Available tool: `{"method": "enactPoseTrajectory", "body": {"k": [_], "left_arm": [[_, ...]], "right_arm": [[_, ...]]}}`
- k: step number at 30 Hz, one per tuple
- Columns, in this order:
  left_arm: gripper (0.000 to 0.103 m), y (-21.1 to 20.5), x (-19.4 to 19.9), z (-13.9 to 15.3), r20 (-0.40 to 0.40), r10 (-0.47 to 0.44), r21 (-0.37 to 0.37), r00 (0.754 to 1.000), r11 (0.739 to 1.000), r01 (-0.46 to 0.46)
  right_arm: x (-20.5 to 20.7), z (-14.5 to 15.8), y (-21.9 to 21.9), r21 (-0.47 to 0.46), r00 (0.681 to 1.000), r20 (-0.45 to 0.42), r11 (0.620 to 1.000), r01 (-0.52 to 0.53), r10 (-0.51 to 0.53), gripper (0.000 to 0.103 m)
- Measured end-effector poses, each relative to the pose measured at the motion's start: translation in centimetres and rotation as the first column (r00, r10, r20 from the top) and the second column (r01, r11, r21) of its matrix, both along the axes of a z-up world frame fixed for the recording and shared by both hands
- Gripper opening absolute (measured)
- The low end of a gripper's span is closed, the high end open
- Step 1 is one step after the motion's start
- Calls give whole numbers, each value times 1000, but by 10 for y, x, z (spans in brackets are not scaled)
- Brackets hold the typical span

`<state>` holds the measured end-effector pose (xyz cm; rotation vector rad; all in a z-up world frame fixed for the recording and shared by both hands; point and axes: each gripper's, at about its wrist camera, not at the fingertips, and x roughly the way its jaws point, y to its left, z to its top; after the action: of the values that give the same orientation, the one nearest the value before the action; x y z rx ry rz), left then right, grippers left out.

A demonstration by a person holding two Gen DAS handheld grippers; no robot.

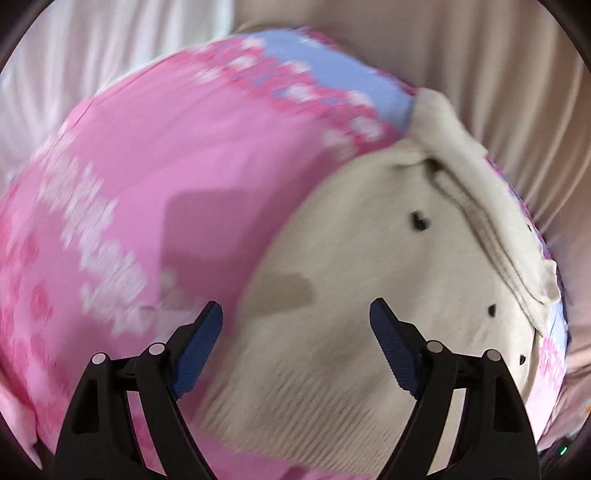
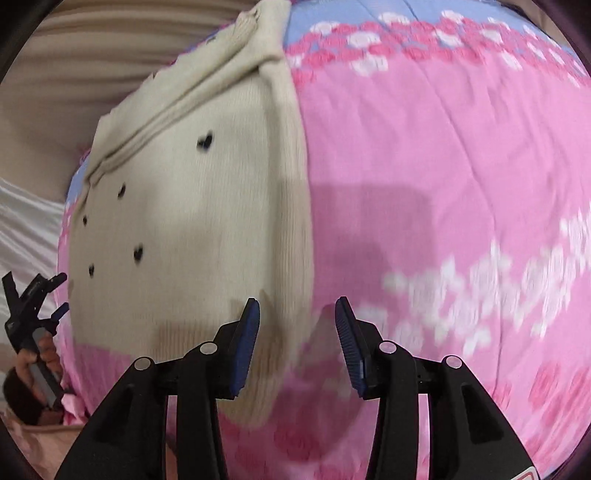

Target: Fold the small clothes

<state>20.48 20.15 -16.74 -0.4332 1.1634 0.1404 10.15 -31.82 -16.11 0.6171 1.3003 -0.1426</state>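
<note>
Bright, motion-blurred, fisheye-warped edges.

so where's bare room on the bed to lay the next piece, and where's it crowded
The widest free patch is the plain pink stretch of bedspread, bordered by the cream knit sweater, the flower band and blue strip at the far end, and white blossoms nearer the right gripper. It is crowded on the sweater's side, where the left gripper hovers, both open.
</note>
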Motion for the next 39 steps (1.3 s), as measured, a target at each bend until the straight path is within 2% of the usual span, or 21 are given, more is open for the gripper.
{"method": "enactPoseTrajectory", "body": {"k": [1, 4, 5, 7, 9, 10, 11, 12, 13, 15, 17, 21, 24, 29, 33, 36, 39], "left_arm": [[79, 5, -5, -3, -9, 5, -16, 1000, 1000, -6], [79, 9, -20, -15, -43, -9, -62, 999, 998, 7], [80, 8, -24, -13, -15, -21, -54, 1000, 998, 21], [79, 3, -27, -14, -8, -64, -37, 998, 997, 64], [76, -4, -26, -15, -25, -102, 0, 994, 995, 102], [70, -6, -25, -15, -27, -109, 3, 994, 994, 109], [51, -6, -24, -14, -23, -113, 0, 993, 994, 113], [16, -4, -23, -13, -20, -111, -27, 994, 994, 110], [7, 0, -22, -14, -27, -109, -95, 994, 990, 106], [6, 10, -25, -12, -31, -75, -194, 997, 979, 68], [6, 10, -36, -2, -14, -96, -256, 995, 962, 90], [6, -1, -70, 17, 10, -167, -312, 986, 936, 162], [6, -10, -100, 20, -18, -205, -359, 979, 915, 185], [5, -16, -155, 9, -102, -257, -370, 961, 906, 203], [4, -3, -179, 11, -153, -264, -379, 952, 906, 190], [4, -4, -186, 24, -172, -334, -347, 927, 901, 260], [4, -11, -192, 35, -217, -383, -372, 898, 883, 287]], "right_arm": [[-7, -3, 8, 13, 1000, -1, 1000, -16, 17, 43], [-16, -4, 26, 8, 999, 28, 999, -34, 34, 53], [-18, -5, 31, 4, 998, 35, 999, -43, 42, 53], [-16, -5, 39, -11, 997, 55, 999, -47, 48, 50], [-10, -9, 45, 16, 996, 78, 999, -38, 37, 27], [-6, -12, 48, 19, 997, 70, 999, -33, 32, 11], [-3, -13, 48, 33, 997, 76, 999, -23, 21, 10], [-2, -12, 48, 42, 996, 85, 999, -13, 10, 9], [-2, -9, 49, 34, 995, 98, 999, -10, 7, 8], [-6, 5, 45, 13, 991, 134, 1000, -8, 6, 7], [-17, 21, 35, -12, 987, 160, 1000, 1, 1, 6], [-46, 40, 11, -60, 985, 172, 998, 17, -7, 5], [-71, 49, -3, -75, 985, 171, 997, 29, -16, 5], [-116, 46, -15, -70, 993, 115, 997, -12, 20, 5], [-156, 35, -8, -10, 996, 53, 997, -76, 76, 5], [-177, 35, 10, 38, 987, 18, 987, -158, 157, 5], [-185, 44, 19, 74, 974, 8, 972, -225, 225, 5]]}}
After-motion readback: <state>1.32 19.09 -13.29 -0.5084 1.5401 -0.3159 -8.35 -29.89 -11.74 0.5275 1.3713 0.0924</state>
